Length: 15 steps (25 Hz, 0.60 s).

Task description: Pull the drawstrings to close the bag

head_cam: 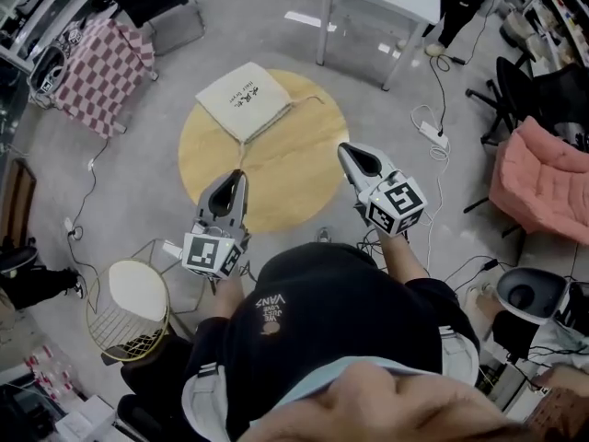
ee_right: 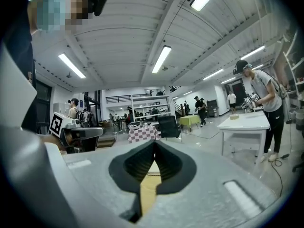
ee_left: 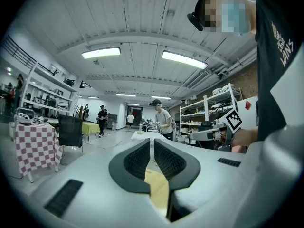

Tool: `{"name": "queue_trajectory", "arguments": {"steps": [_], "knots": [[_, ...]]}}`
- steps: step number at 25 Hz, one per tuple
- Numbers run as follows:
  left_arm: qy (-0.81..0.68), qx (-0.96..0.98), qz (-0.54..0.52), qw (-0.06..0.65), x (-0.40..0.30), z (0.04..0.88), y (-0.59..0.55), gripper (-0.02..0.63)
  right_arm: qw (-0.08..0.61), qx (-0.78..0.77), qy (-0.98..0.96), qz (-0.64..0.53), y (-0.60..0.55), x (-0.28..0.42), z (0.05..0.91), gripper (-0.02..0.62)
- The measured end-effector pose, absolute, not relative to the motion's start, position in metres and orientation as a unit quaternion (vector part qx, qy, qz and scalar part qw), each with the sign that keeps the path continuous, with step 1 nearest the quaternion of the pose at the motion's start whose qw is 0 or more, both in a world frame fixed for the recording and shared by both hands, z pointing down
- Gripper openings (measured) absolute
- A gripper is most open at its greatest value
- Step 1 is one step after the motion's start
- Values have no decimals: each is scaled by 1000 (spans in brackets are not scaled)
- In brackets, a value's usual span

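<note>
I am holding the left hand-held gripper (head_cam: pixel 239 175) and the right hand-held gripper (head_cam: pixel 342 147) over the round desk (head_cam: pixel 294 168), short of the bag (head_cam: pixel 244 99).

The cream bag is lying flat on the desk's far-left part, apart from both tools. The left jaws are standing a narrow slit apart with nothing between them. The right jaws are pressing together at the tips, pinching nothing.

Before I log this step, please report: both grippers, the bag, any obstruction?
Left gripper jaws narrowly apart, empty; right gripper shut, empty. Cream fabric drawstring bag flat on round wooden table, untouched, ahead of both. Nothing in the way.
</note>
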<state>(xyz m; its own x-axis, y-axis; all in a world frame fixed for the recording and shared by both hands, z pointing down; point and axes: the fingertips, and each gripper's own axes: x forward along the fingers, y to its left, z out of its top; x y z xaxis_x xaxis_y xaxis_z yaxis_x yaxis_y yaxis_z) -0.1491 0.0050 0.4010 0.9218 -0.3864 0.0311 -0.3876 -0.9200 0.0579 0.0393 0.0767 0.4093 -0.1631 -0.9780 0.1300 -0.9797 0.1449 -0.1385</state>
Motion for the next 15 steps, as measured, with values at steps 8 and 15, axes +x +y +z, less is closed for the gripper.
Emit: {"name": "queue_trajectory", "arguments": {"steps": [8, 15], "knots": [[-257, 966, 12, 30, -119, 404, -5, 23, 18, 606, -790, 91, 53, 80, 416, -2], [-273, 961, 22, 29, -113, 408, -21, 23, 10, 594, -798, 101, 31, 88, 424, -2]]}}
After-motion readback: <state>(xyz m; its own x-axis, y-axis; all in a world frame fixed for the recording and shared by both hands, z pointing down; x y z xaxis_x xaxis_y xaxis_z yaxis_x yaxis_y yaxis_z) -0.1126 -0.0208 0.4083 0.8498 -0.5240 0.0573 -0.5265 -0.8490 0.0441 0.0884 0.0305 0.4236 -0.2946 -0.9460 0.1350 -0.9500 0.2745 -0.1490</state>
